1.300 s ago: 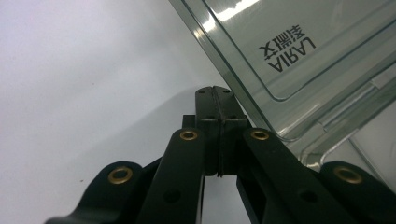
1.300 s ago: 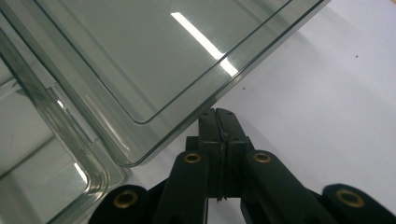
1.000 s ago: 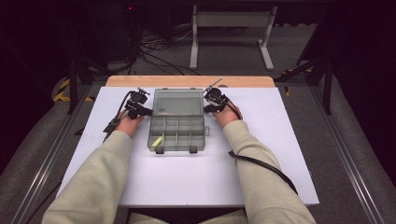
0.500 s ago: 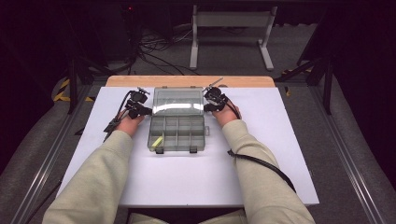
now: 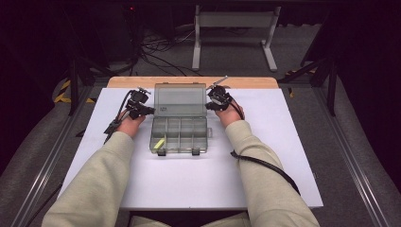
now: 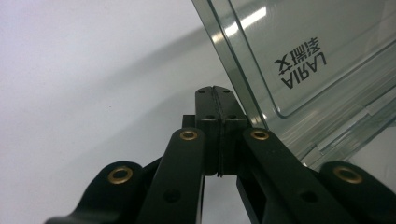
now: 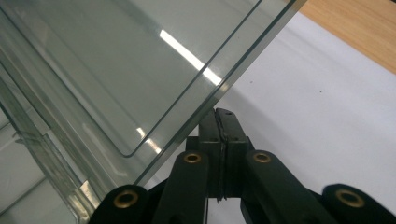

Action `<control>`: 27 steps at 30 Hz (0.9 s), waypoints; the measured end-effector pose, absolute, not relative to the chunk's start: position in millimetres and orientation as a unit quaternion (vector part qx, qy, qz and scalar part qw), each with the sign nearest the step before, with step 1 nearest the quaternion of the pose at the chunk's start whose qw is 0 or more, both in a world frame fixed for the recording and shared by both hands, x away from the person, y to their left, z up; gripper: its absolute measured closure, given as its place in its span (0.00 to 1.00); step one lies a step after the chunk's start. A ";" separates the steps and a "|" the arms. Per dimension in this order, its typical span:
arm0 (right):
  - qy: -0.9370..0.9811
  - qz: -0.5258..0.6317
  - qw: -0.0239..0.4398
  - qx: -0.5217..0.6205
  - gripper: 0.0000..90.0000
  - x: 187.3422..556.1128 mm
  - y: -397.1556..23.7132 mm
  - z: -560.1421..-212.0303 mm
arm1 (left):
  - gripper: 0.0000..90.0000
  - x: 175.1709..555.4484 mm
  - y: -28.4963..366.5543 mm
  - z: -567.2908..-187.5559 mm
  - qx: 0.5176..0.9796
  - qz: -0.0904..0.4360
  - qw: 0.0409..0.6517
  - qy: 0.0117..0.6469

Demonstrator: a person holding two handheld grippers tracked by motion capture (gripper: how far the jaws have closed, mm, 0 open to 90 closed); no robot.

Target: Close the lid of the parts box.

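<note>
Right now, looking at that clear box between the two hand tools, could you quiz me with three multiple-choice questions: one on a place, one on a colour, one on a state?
1. Where does the clear box sit?
A. between the two grippers
B. on the floor
C. at the table's near edge

2. What colour is the small item in its front-left compartment?
A. red
B. yellow-green
C. blue

3. How is the lid?
A. latched shut
B. taken off
C. swung open

Answers:
1 A, left gripper and right gripper flank it.
2 B, plainly yellow-green.
3 C, it stands behind the tray.
</note>
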State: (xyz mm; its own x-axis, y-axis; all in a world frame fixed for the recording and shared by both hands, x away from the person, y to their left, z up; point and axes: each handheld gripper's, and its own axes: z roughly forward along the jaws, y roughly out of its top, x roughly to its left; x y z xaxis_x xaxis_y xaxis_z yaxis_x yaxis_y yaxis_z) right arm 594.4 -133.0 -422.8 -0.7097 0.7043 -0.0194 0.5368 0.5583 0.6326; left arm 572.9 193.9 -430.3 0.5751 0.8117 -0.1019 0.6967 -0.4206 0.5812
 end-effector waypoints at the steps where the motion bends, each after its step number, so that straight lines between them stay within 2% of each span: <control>1: 0.872 0.310 0.137 0.354 1.00 594.3 -133.2 -422.0 | 0.99 572.6 194.1 -429.6 0.837 0.099 0.296 0.451; 27: 0.863 0.338 0.165 0.337 1.00 584.7 -136.1 -397.9 | 0.99 564.0 199.6 -411.3 0.827 0.113 0.326 0.443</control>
